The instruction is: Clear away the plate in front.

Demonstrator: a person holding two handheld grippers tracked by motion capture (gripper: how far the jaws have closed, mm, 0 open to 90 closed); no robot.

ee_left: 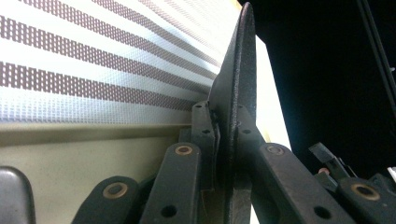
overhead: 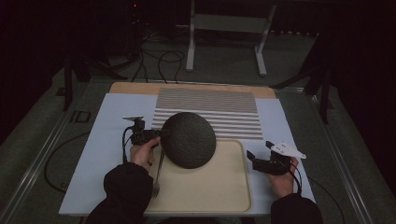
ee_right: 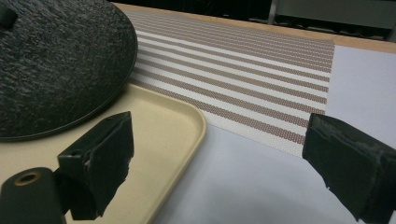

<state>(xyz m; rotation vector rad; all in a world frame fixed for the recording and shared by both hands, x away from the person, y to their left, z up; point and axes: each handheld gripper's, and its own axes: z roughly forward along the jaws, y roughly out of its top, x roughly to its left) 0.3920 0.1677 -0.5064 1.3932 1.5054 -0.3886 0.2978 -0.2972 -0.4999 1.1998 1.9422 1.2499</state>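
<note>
Room around my bench, as I find it: dim, lit mostly over the table, which wears a pale sheet. Bare wooden edge at its far side. Beyond it a grey-green floor, with black cables looped across it. A white metal stand on two feet farther back. Dark legs at the left; everything behind falls into blackness.

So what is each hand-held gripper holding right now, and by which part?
The left hand-held gripper is clamped on the rim of the dark round plate, at its left edge. The right hand-held gripper is open and holds nothing.
</note>
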